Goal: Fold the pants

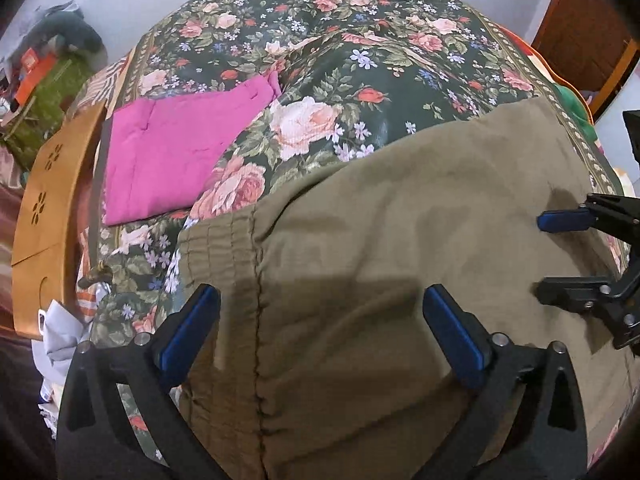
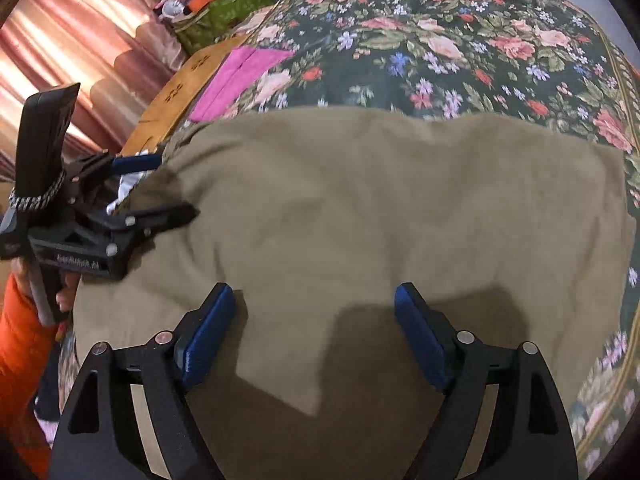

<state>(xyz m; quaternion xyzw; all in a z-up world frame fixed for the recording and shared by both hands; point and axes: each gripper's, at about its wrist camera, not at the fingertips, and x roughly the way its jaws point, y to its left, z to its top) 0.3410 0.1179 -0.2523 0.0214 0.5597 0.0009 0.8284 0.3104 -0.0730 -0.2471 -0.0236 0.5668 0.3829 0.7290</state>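
Olive pants (image 1: pixel 400 220) lie folded flat on the floral bed (image 1: pixel 340 40), filling lower frame. Left hand-held gripper (image 1: pixel 320 328) and right hand-held gripper (image 2: pixel 316 332) hover above, jaws spread, holding nothing, likely released to reposition.

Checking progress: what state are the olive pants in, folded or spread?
Folded: the olive pants lie as one compact block, edges straight, on the floral bedspread.
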